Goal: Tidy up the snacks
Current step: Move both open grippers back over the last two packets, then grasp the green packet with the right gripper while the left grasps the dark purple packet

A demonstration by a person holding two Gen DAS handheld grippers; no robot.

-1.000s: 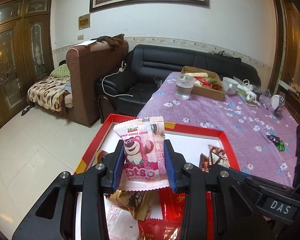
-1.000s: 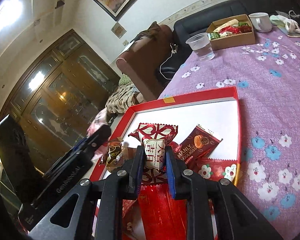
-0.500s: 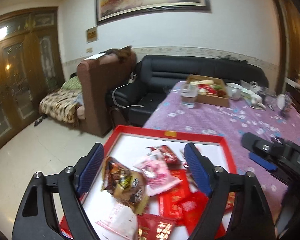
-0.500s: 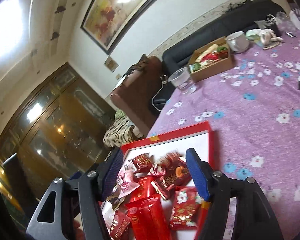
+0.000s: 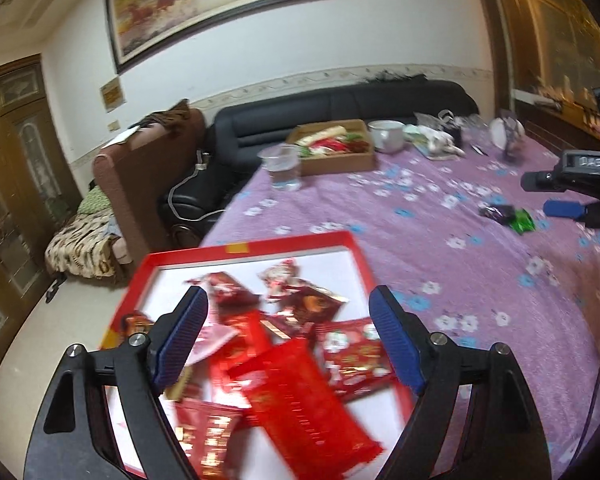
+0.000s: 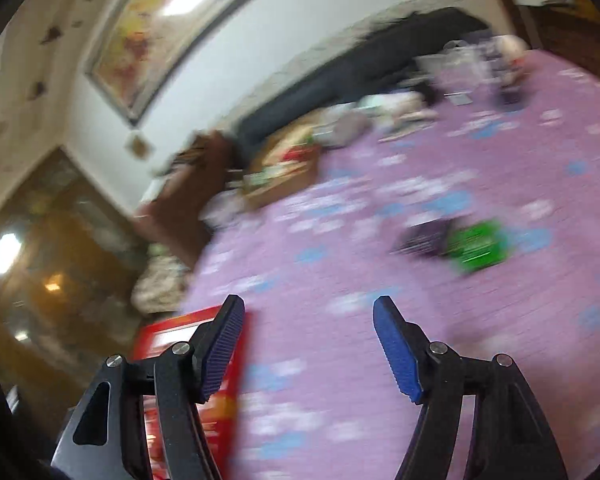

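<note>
A red-rimmed tray [image 5: 260, 245] with a white floor holds several snack packets, mostly red [image 5: 300, 392], one pink [image 5: 214, 338]. My left gripper [image 5: 288, 332] is open and empty above the tray's near half. My right gripper [image 6: 308, 344] is open and empty over the purple tablecloth, to the right of the tray [image 6: 188, 322]. A green packet [image 6: 476, 246] and a dark purple packet [image 6: 424, 238] lie on the cloth ahead of it; both also show in the left wrist view, the green packet [image 5: 522, 220] beside the right gripper's body [image 5: 572, 176].
A purple flowered cloth [image 5: 420, 220] covers the table. At its far end stand a clear plastic cup [image 5: 284, 168], a cardboard box of food [image 5: 336, 148], a white mug [image 5: 388, 136] and small clutter. A black sofa [image 5: 340, 108] and brown armchair [image 5: 148, 168] stand beyond.
Both grippers let go of their packets, the pink one and a red one, into the tray and opened. The right gripper has swung right, away from the tray and towards the green and purple packets.
</note>
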